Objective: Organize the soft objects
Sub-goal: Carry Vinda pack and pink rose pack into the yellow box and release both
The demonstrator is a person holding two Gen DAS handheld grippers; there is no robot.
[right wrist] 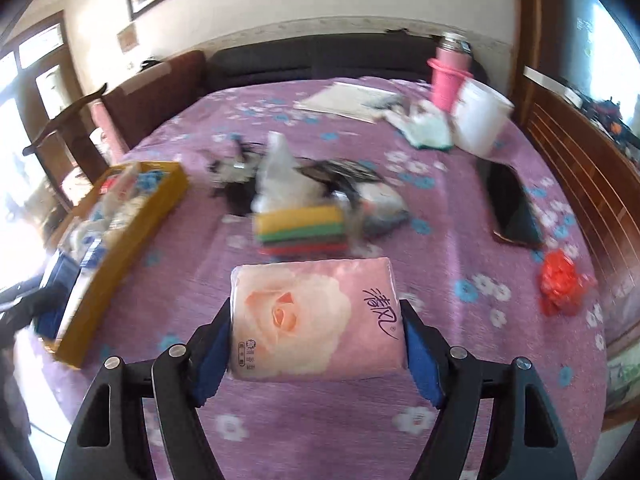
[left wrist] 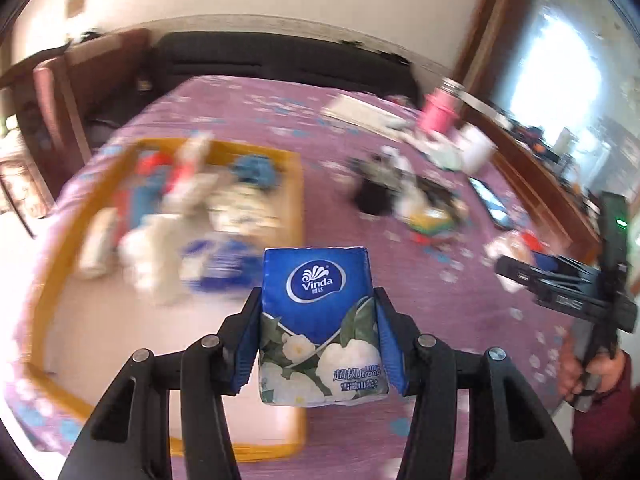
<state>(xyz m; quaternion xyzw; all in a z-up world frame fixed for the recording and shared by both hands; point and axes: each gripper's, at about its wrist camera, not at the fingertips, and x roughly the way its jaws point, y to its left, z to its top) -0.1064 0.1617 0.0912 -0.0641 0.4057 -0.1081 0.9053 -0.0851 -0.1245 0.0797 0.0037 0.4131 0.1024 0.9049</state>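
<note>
L gripper (left wrist: 318, 332) clamps blue Vinda tissue pack (left wrist: 318, 320) over the shallow yellow cardboard tray (left wrist: 294, 184); R gripper (right wrist: 318, 340) pinches pink rose-print tissue pack (right wrist: 316, 320), right of tray. Soft packs could squish and slip out, missing tray.

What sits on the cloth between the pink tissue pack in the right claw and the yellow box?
Only bare purple flowered cloth between the pink tissue pack and yellow box, per the right wrist view.

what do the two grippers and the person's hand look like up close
Both the left gripper and right gripper have black angular linkage arms with silver round pivot pins and ridged blue finger pads. The person's bare hand shows a dark maroon sleeve.
</note>
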